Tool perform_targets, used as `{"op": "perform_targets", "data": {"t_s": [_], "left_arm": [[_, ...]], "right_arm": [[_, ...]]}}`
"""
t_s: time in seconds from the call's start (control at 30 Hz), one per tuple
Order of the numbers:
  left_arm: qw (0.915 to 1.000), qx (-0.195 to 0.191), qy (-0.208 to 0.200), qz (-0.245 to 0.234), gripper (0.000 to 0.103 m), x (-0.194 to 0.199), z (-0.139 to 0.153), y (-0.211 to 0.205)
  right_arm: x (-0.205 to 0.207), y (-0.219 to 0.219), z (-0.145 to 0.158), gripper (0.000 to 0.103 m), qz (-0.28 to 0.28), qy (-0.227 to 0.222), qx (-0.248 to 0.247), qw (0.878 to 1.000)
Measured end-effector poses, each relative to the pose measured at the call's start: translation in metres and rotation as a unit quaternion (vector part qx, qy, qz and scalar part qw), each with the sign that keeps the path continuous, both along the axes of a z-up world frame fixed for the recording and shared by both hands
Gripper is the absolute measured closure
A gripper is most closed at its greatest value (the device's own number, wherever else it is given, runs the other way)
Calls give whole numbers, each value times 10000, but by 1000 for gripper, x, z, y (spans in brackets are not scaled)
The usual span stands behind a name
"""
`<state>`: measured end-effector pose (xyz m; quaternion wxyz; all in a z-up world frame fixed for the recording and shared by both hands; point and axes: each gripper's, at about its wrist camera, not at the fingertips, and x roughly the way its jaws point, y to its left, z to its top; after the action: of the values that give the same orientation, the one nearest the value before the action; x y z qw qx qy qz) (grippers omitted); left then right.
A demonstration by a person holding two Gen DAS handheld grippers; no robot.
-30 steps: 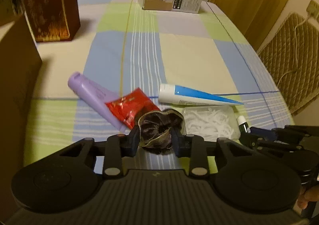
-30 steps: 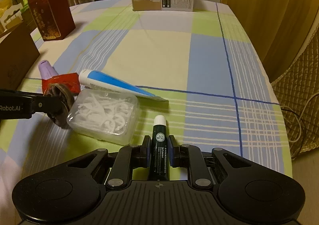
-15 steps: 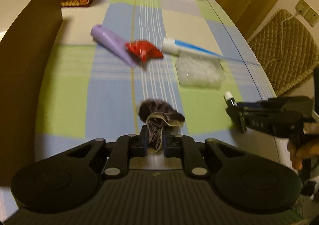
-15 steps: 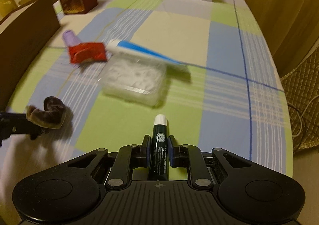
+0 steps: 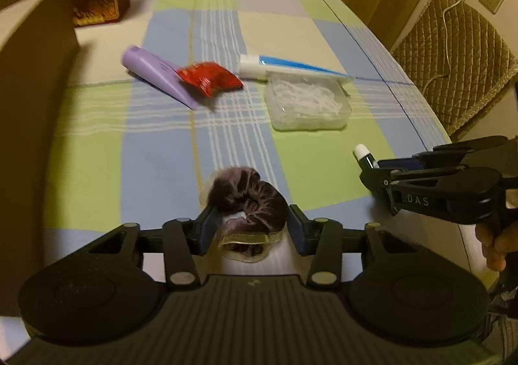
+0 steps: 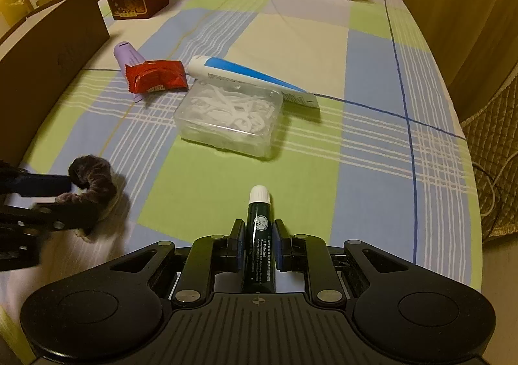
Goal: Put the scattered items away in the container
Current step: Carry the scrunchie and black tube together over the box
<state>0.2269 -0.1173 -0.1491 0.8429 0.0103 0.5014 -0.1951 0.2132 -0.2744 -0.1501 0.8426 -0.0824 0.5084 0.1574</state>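
In the left wrist view, the left gripper (image 5: pixel 249 229) stood with its jaws spread wide, a dark scrunchie (image 5: pixel 247 200) loose between them; whether the pads touched it I could not tell. The scrunchie lay low over the checked desk (image 5: pixel 155 151). At 12 o'clock from it sat a clear box (image 5: pixel 307 103) of white picks, with a blue tube (image 5: pixel 291 67) touching its far edge. At 11 o'clock a red packet (image 5: pixel 210 78) lay across a purple tube (image 5: pixel 155 73). A brown container (image 5: pixel 35 80) wall filled the 9 o'clock side. At 3 o'clock the right gripper (image 5: pixel 372 167) came in, held by a hand (image 5: pixel 498 242), with a white-capped stick (image 5: pixel 362 154) poking from its tip.

In the right wrist view, the right gripper (image 6: pixel 259 242) was closed on the stick (image 6: pixel 259 235), a dark green one pointing toward 12 o'clock, cap clear of the pads, above the desk (image 6: pixel 372 138). The box (image 6: pixel 230 116) lay at 12 o'clock, the blue tube (image 6: pixel 246 73) against its far side. The packet (image 6: pixel 155 77) rested on the purple tube (image 6: pixel 128 56) at 11 o'clock. The container (image 6: pixel 48 67) stood at 10 o'clock. At 9 o'clock the left gripper (image 6: pixel 61 200) reached in with the scrunchie (image 6: pixel 94 183) at its tip.
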Motion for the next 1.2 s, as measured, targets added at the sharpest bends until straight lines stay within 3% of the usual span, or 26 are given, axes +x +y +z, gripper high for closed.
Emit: {"op": "perform_targets", "data": {"t_s": [0.23,0.37,0.63,0.87,1.2], "left_arm": [[9999,-107,-41,-2,87,-9,3,7],[9996,-249,-147,-21,87,-19,20,17],[9976,-424,-525,-123,87,-44,66,40],[9957,-377,-841,42,87,-62,105,83],[9883,18,-1415,576,87,-71,154,172]], "right_arm": [[-3,3,1,83,76,0,-31,10000],[-10,1,6,83,-66,170,305,9994],[-43,10,35,83,-181,80,945,9953],[-67,52,68,83,107,70,1516,9884],[-67,145,131,83,1095,-252,1899,9754]]}}
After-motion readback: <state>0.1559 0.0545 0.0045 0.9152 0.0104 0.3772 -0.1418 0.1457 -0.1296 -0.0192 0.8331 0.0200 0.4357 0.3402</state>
